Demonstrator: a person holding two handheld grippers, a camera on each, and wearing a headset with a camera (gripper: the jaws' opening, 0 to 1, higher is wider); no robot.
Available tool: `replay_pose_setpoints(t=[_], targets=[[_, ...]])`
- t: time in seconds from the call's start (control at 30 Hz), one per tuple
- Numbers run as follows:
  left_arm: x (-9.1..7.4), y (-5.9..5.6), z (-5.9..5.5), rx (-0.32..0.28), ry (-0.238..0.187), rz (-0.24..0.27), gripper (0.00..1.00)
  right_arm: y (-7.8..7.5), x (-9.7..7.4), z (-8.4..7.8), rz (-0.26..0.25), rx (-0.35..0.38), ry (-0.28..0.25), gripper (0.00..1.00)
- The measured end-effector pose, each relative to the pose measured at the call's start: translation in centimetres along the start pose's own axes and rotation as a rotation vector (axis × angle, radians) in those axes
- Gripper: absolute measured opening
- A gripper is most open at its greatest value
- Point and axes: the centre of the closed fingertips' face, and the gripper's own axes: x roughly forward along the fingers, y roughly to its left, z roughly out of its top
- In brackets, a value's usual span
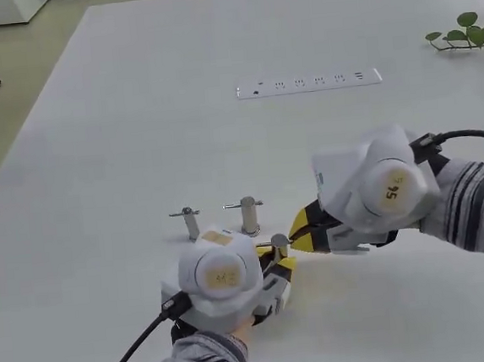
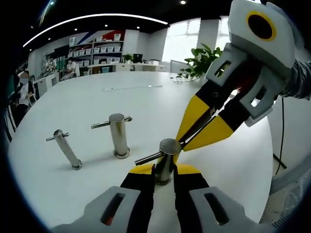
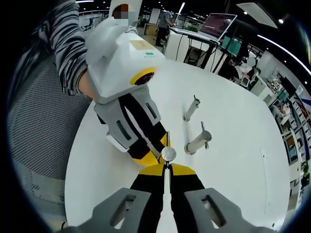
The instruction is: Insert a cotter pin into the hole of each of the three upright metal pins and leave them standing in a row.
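Note:
Two upright metal pins stand side by side on the white table, each with a cotter pin through its top. The third metal pin stands just right of them, between the jaws of my left gripper, which is shut on its lower shaft. A cotter pin passes through its head and sticks out to the left. My right gripper comes in from the right, shut on that cotter pin's near end beside the pin head. In the head view the left gripper and right gripper meet at this pin.
A white power strip lies further back on the table. Plant leaves reach in at the far right edge. A cable trails from the left gripper. Shelves and a person are far behind the table.

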Motion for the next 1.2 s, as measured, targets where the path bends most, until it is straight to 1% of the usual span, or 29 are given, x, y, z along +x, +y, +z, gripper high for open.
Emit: replay_pose_setpoints(t=[0.13, 0.23, 0.3, 0.37, 0.43, 0.5, 0.53, 0.6, 0.73, 0.83, 0.87, 0.97, 1.1, 1.2], targets=[[0.0, 0.0, 0.0, -0.001, 0.005, -0.004, 0.11, 0.0, 0.0, 0.0, -0.002, 0.007, -0.004, 0.0], [0.0, 0.0, -0.1, -0.024, 0.009, -0.006, 0.12, 0.1, 0.1, 0.0, -0.002, 0.003, -0.005, 0.0], [-0.1, 0.0, 0.0, -0.024, 0.003, -0.008, 0.14, 0.1, 0.1, 0.1, -0.001, -0.008, -0.009, 0.0], [-0.2, 0.1, 0.0, -0.006, 0.01, -0.007, 0.17, 0.1, 0.1, 0.2, -0.008, -0.012, -0.009, 0.04], [-0.4, 0.2, -0.1, -0.004, 0.016, -0.01, 0.2, 0.0, 0.1, 0.3, -0.012, 0.001, -0.013, 0.07], [-0.7, 0.4, -0.3, -0.002, 0.023, -0.007, 0.22, -0.3, 0.2, 0.5, -0.015, 0.024, -0.023, 0.08], [-0.8, 0.4, -0.5, 0.004, 0.032, -0.009, 0.25, -0.3, 0.2, 0.6, -0.012, 0.041, -0.031, 0.09], [-1.2, 0.5, -0.7, 0.008, 0.038, -0.016, 0.28, -0.4, 0.4, 0.7, -0.005, 0.08, -0.039, 0.1], [-1.8, 0.6, -0.5, 0.015, 0.028, -0.023, 0.35, -0.4, 0.9, 1.0, 0.015, 0.146, -0.06, 0.11], [-2.4, 0.6, -0.3, 0.015, 0.031, -0.024, 0.36, -0.4, 1.4, 1.2, 0.024, 0.189, -0.07, 0.11], [-2.5, 0.6, -0.3, 0.014, 0.03, -0.025, 0.37, -0.4, 1.7, 1.2, 0.028, 0.201, -0.071, 0.11], [-3.1, 0.6, -0.1, 0.016, 0.028, -0.027, 0.4, -0.3, 2.1, 1.2, 0.035, 0.208, -0.061, 0.1], [-3.5, 0.6, 0.1, 0.009, 0.019, -0.032, 0.42, -0.2, 2.3, 1.1, 0.042, 0.224, -0.054, 0.09], [-3.9, 0.8, 0.1, 0.009, 0.015, -0.033, 0.44, -0.3, 2.2, 1.1, 0.057, 0.288, -0.059, 0.09]])
